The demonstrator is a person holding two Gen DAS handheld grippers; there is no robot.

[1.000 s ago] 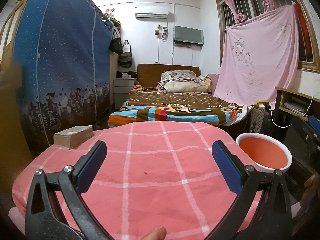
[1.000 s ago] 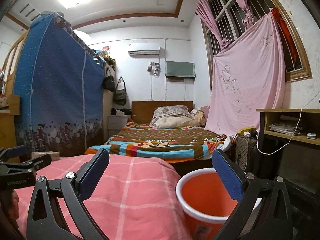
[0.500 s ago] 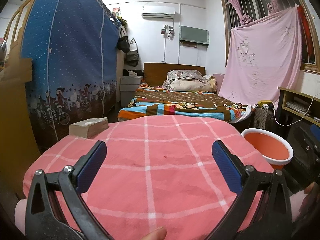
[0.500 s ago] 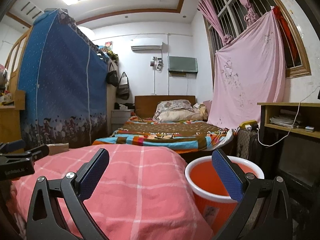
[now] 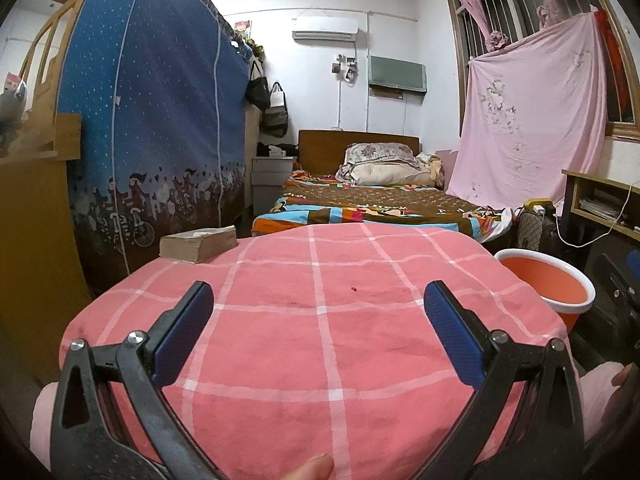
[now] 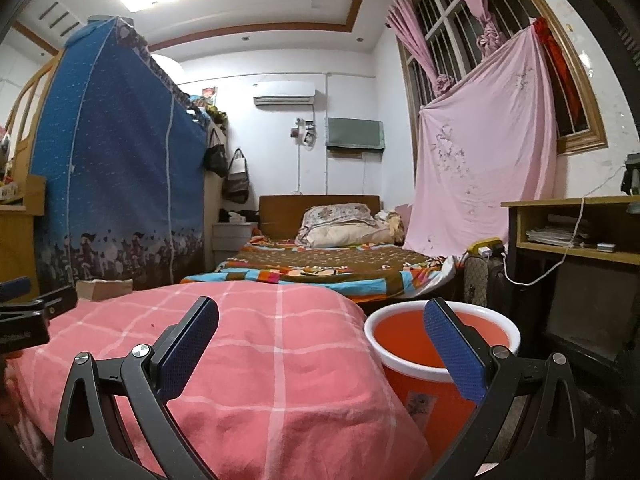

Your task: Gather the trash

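Two grippers, left gripper (image 5: 318,328) and right gripper (image 6: 320,334), each with fingers spread wide and holding nothing, above the pink checked cloth (image 5: 320,320). Orange bucket (image 6: 442,344) stands beside the cloth's right edge; no trash discernible. Since the earlier frame both views sit slightly farther back, otherwise unchanged.

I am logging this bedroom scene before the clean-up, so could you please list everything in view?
Checked cloth: one, pink with white lines, over the near surface.
Bucket: one, orange with white rim, right of the cloth, looks empty.
Tissue box: one, tan, far left corner of the cloth.
Bed: one, colourful quilt, pillows, at the back wall.
Wardrobe cover: one, blue, left.
Hanging sheet: one, pink, over the window.
Air conditioner: one, white, on the back wall.
Left tongs: open, above the cloth.
Right tongs: open, between cloth and bucket.
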